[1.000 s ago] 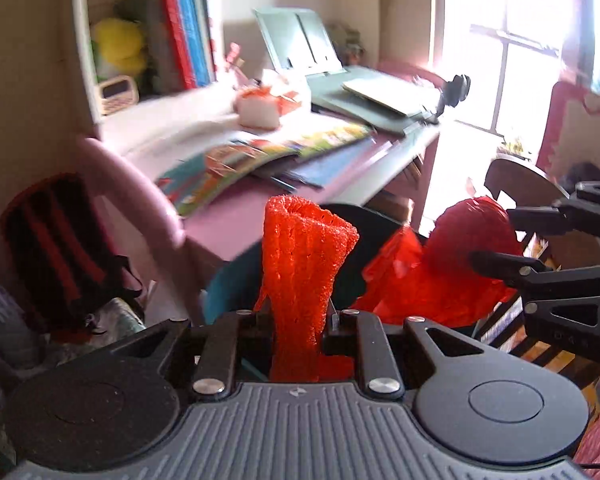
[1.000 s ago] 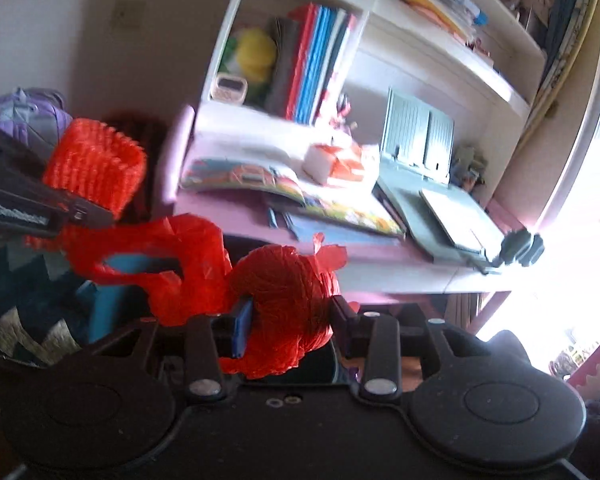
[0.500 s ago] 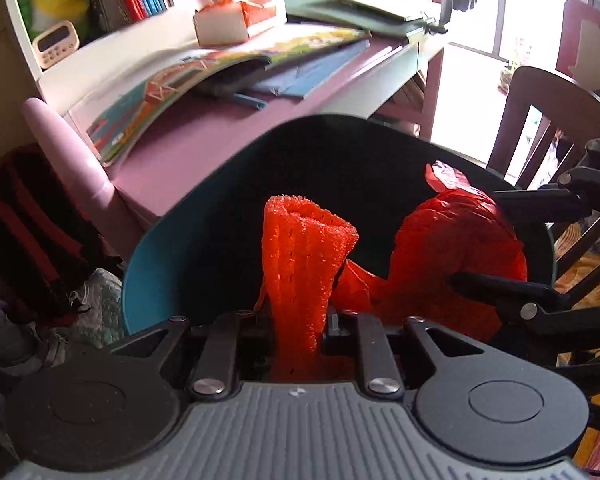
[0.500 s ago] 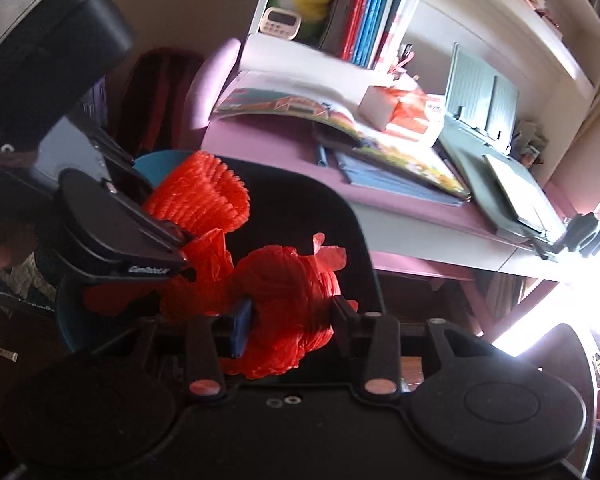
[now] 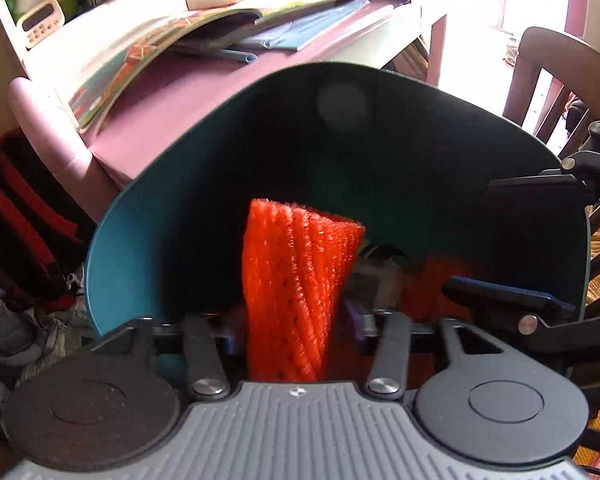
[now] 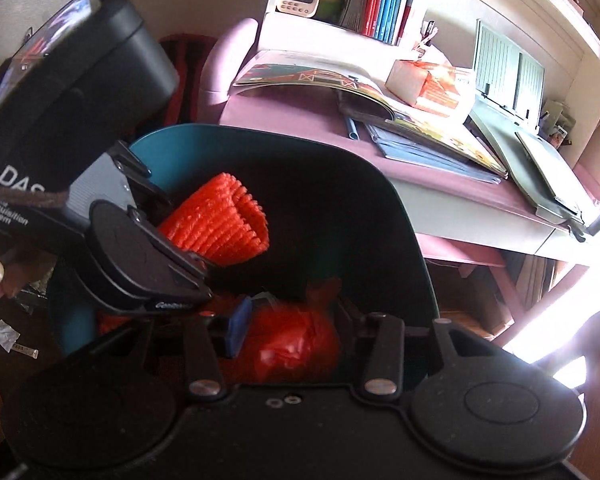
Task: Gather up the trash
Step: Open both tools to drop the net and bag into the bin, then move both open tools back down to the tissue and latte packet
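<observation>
A teal trash bin [image 5: 140, 216] with a dark inside fills both views; it also shows in the right wrist view [image 6: 400, 216]. My left gripper [image 5: 296, 332] is shut on an orange foam net sleeve [image 5: 296, 280] and holds it over the bin mouth; the sleeve also shows in the right wrist view [image 6: 220, 220]. My right gripper [image 6: 296, 340] stands open over the bin, and the red plastic bag [image 6: 296, 348] lies loose between and below its fingers, inside the bin. The right gripper's fingers [image 5: 508, 296] show at the right of the left wrist view.
A pink desk [image 5: 172, 112] with open picture books [image 5: 148, 40], a tissue box [image 6: 424, 80] and a green stand [image 6: 508, 64] stands behind the bin. A wooden chair [image 5: 556, 72] is at the right. A red-black backpack [image 5: 16, 216] and floor scraps [image 6: 8, 336] lie at the left.
Both grippers have dropped lower into the bin mouth. My right gripper has opened and the red bag has slipped down from its jaws into the bin. The left still grips the net sleeve.
</observation>
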Motion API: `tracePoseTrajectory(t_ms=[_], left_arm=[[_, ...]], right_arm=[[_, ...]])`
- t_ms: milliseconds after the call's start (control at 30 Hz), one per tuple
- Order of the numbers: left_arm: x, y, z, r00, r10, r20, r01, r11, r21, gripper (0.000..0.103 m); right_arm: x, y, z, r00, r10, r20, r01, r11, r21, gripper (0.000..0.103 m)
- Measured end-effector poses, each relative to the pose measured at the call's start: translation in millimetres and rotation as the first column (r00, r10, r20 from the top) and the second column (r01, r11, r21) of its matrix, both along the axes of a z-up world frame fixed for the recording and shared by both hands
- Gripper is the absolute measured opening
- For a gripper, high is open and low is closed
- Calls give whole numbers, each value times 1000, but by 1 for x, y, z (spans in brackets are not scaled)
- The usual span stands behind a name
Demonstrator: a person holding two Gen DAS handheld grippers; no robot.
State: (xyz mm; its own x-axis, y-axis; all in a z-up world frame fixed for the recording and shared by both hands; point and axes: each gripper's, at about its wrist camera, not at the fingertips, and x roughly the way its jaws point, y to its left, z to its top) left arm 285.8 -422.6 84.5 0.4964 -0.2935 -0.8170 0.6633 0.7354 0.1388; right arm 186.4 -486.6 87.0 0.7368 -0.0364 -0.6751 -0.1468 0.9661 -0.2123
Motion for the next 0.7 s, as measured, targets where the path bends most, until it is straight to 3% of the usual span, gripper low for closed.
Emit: tracePoseTrajectory(t_ms=[100, 200, 467, 700], left_arm=[[-8, 2, 7, 1000, -11, 11, 11, 1000, -19, 54], [-13, 6, 17, 1000, -3, 25, 4, 999, -40, 70], [-37, 32, 51, 997, 2, 83, 7, 995, -102, 71], [-59, 77, 75, 991, 41, 129, -24, 991, -132, 74]], right_arm=[[-4, -2, 3, 1000, -11, 14, 11, 1000, 14, 49], [-12, -4, 9, 999, -20, 30, 19, 999, 33, 50], [-41, 3, 36, 995, -20, 102, 14, 998, 67, 56], [-64, 30, 56, 989, 31, 144, -45, 994, 96, 59]])
